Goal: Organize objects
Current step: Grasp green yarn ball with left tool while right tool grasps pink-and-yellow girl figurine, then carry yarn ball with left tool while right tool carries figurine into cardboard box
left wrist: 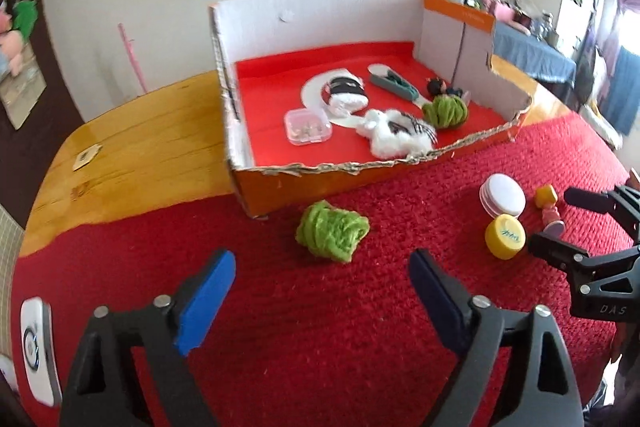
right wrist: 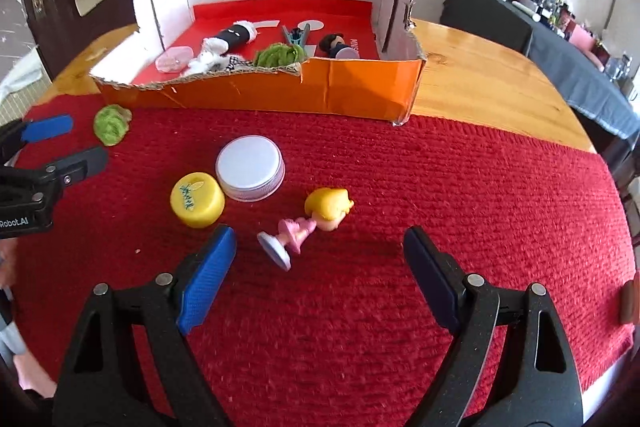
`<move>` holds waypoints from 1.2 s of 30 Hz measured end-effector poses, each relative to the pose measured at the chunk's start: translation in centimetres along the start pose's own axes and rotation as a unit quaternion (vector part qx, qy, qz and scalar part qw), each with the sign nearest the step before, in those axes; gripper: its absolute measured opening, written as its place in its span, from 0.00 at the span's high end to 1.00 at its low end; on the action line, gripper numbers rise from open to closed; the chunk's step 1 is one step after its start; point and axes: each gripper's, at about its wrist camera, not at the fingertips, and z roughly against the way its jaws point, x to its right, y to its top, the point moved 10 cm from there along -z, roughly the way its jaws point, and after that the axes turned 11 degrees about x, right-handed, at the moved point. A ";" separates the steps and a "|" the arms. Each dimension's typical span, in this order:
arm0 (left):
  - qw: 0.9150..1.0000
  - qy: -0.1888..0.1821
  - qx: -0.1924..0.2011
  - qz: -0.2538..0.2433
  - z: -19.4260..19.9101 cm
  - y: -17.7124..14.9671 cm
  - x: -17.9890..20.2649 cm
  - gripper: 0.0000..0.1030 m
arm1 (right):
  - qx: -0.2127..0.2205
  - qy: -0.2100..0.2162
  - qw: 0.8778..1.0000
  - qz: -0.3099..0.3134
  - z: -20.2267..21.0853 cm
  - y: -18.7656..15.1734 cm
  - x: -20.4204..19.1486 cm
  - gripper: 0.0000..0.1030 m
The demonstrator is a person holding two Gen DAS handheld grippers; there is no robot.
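A green yarn ball [left wrist: 330, 233] lies on the red mat just ahead of my left gripper [left wrist: 320, 259], whose blue-padded jaws stand open on either side of it without touching. A small doll [right wrist: 316, 215] with yellow hair and a pink dress lies on its side between the tips of my open right gripper [right wrist: 320, 235], untouched. Left of the doll sit a white lid [right wrist: 250, 171] and a yellow cap [right wrist: 196, 199]. Behind them stands an orange cardboard box [right wrist: 320, 95] with a red floor, holding another green ball [right wrist: 278, 55], socks, a clear case, a peg and a dark-haired doll.
The red mat [left wrist: 320, 327] covers the near half of a wooden table [left wrist: 140, 147]. A white device [left wrist: 36, 343] lies at the mat's left edge. The box has a low torn front wall and tall white back and side walls. Furniture and clutter stand beyond the table.
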 end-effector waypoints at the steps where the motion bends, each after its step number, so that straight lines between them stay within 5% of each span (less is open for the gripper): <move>1: 1.000 -0.005 -0.002 -0.004 -0.3 0.0 0.1 0.16 | 0.002 -0.001 1.000 0.000 -0.1 0.1 0.0 0.17; 3: 1.000 -0.010 -0.009 -0.010 -0.8 0.0 0.4 0.22 | 0.005 0.002 1.000 -0.006 -0.1 0.2 0.2 0.17; 8: 1.000 -0.024 -0.008 -0.016 -1.3 0.3 0.7 0.26 | 0.011 0.016 1.000 -0.023 0.1 0.3 1.0 0.39; 16: 0.999 -0.024 0.001 -0.034 -1.5 0.7 1.0 0.26 | 0.016 0.013 0.999 -0.045 0.6 0.6 2.9 0.39; 21: 0.999 -0.043 -0.003 -0.029 -1.8 0.7 1.6 0.43 | 0.012 0.010 0.999 -0.037 -0.5 1.0 2.2 0.41; 26: 0.998 -0.051 0.005 -0.024 -1.5 0.8 1.8 0.65 | 0.020 0.017 0.999 -0.033 -0.3 0.9 1.8 0.81; 36: 0.998 -0.067 0.020 0.009 0.0 0.8 1.5 0.67 | 0.039 0.064 0.996 -0.042 1.7 1.2 1.2 0.82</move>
